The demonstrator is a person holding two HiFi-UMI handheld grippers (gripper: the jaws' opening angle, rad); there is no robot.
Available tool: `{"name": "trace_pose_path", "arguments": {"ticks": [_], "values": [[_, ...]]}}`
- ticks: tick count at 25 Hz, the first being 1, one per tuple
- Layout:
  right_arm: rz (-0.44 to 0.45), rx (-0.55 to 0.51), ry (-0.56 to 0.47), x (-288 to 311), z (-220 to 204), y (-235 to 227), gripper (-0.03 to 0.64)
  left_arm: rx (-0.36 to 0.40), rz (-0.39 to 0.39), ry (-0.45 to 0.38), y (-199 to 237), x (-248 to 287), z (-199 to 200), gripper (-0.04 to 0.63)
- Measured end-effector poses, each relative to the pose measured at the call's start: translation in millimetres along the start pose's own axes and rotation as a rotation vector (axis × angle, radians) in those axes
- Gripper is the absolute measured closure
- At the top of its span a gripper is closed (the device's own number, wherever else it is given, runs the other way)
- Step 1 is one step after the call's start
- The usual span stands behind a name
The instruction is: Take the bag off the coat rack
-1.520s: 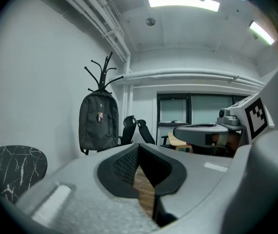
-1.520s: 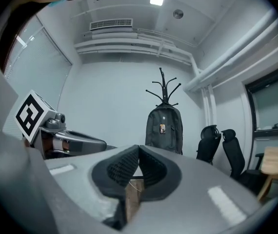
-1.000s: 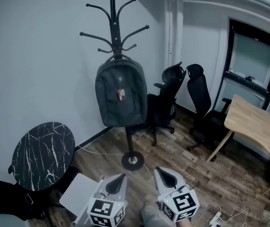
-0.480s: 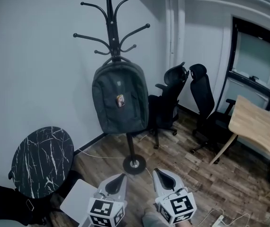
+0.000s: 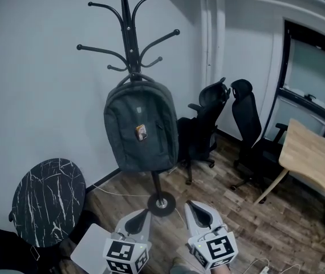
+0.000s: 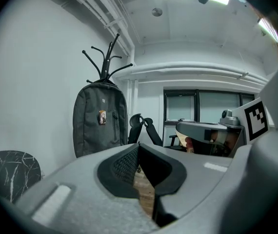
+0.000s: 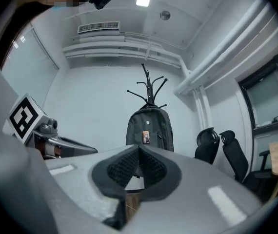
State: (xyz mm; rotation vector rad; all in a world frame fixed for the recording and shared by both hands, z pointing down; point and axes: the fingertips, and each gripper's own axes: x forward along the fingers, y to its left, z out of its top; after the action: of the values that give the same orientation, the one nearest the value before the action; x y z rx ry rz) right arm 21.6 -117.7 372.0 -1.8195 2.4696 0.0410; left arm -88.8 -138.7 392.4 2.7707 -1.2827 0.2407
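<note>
Bag [image 5: 141, 127] hangs on coat rack [image 5: 129, 33], apparently by loop; left gripper [image 5: 142, 214], right gripper [image 5: 193, 206] closed, empty.

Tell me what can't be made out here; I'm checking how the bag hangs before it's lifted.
- Backpack handle on the coat rack hook: too small and dark, every view.
- Shoulder straps: behind the backpack's body, every view.
- Small badge on its front: too small to read.

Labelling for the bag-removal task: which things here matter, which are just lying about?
Job: backpack, coat rack it hangs on, left gripper, right gripper (both shut, empty).
Lying about: office chairs, marble round table, wooden desk.
</note>
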Motion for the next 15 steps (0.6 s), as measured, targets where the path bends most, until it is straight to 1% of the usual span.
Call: {"name": "trace_pose_path", "arguments": {"ticks": [8, 15], "values": [[0.009, -0.006, 0.005, 38.5, 0.2, -29.9, 0.615, -0.009, 0.048, 0.000, 21.7, 43.2, 7.0, 0.584], [0.049, -0.029, 0.019, 67.5, -7.9, -45.7, 0.615, -0.005, 0.110, -0.010, 35.7, 65.3, 18.3, 0.584]]}}
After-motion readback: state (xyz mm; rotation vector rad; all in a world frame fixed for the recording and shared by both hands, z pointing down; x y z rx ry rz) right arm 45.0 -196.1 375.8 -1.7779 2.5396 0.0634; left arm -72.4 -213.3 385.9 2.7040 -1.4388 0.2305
